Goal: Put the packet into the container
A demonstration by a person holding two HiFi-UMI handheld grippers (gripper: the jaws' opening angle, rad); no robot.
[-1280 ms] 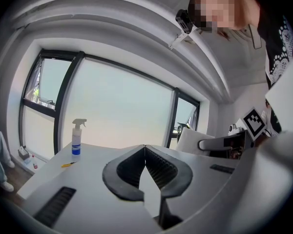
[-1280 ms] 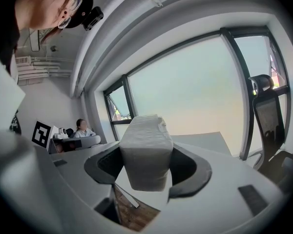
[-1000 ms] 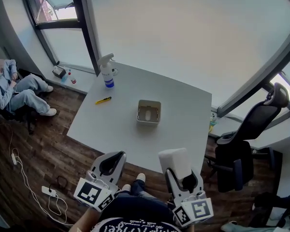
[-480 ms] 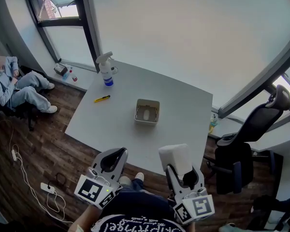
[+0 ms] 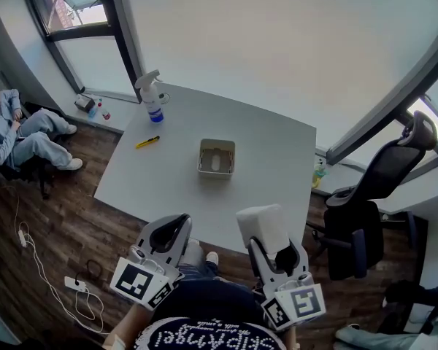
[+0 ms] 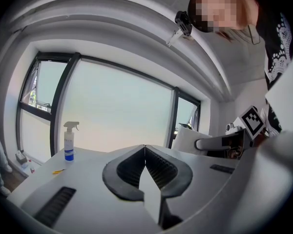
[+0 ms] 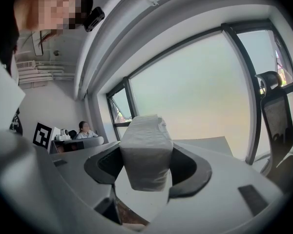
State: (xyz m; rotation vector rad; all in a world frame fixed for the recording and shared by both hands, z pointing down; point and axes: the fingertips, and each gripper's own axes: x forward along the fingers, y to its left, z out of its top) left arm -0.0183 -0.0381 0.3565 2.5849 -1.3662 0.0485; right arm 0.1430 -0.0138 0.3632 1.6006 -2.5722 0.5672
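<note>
A white packet [image 5: 262,227] is clamped in my right gripper [image 5: 266,233], held over the near edge of the white table [image 5: 168,184]; the right gripper view shows the packet [image 7: 145,150] filling the space between the jaws. The container [image 5: 216,158], a small beige open box, sits near the table's middle, well ahead of both grippers. My left gripper [image 5: 177,228] hangs at the table's near edge, jaws pressed together with nothing between them [image 6: 144,152].
A spray bottle [image 5: 151,99] stands at the table's far left corner, with a yellow cutter [image 5: 147,142] lying near it. A black office chair [image 5: 372,195] is right of the table. A seated person [image 5: 14,133] is at far left. Cables [image 5: 36,268] lie on the wooden floor.
The view has shifted slightly; table and container sit a little farther left and up. Both grippers keep their places, and the right one still holds the packet.
</note>
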